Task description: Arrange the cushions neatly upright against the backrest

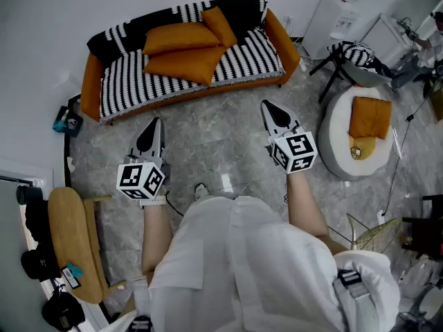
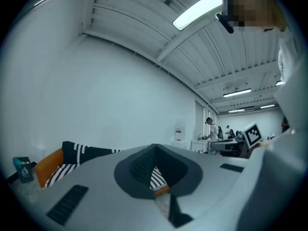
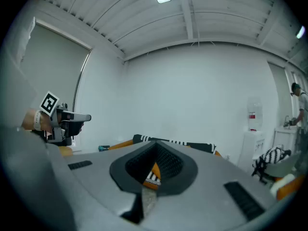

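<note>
An orange sofa (image 1: 111,85) with a black-and-white striped cover stands against the far wall. Three orange cushions lie on it: a large one (image 1: 181,37) leaning on the backrest, another (image 1: 185,63) flat on the seat, and a smaller one (image 1: 219,25) tilted at the back right. Both grippers hover over the marble floor in front of the sofa, well short of it. My left gripper (image 1: 154,123) is shut and holds nothing. My right gripper (image 1: 269,106) is also shut and holds nothing. The sofa's striped back (image 3: 175,142) shows beyond the closed jaws in the right gripper view.
A white round seat (image 1: 339,140) with an orange cushion (image 1: 369,116) stands at the right. A black folding stand (image 1: 336,64) is beside the sofa's right end. A wooden stool (image 1: 69,244) and a teal object (image 1: 66,122) are at the left.
</note>
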Demonstrator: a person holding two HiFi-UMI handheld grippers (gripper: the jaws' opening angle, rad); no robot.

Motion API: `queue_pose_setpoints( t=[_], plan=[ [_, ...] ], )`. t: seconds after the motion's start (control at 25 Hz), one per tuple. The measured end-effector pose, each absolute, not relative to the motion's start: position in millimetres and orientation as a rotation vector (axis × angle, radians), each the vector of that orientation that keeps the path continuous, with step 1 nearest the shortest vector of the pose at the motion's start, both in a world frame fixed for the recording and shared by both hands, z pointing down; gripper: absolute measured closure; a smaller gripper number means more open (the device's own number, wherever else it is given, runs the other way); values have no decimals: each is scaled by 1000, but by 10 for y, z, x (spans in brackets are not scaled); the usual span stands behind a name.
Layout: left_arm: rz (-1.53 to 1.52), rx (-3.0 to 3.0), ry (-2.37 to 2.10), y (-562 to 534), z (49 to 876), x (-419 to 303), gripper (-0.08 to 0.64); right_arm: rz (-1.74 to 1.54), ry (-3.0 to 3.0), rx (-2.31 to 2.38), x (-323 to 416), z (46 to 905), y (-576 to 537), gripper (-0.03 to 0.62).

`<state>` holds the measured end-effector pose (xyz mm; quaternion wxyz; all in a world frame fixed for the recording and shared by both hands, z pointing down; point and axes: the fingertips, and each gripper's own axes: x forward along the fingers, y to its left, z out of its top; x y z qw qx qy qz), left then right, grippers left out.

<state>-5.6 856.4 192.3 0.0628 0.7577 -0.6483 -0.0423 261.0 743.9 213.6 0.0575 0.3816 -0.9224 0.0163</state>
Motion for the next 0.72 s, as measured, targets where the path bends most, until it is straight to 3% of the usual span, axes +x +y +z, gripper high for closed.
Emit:
queue_pose_setpoints(
  t=[0.72],
  plan=[
    [-127,2293,-1939,8710,1969,275,545,58,-2825,1122,2887,2107,7574,586]
  ],
)
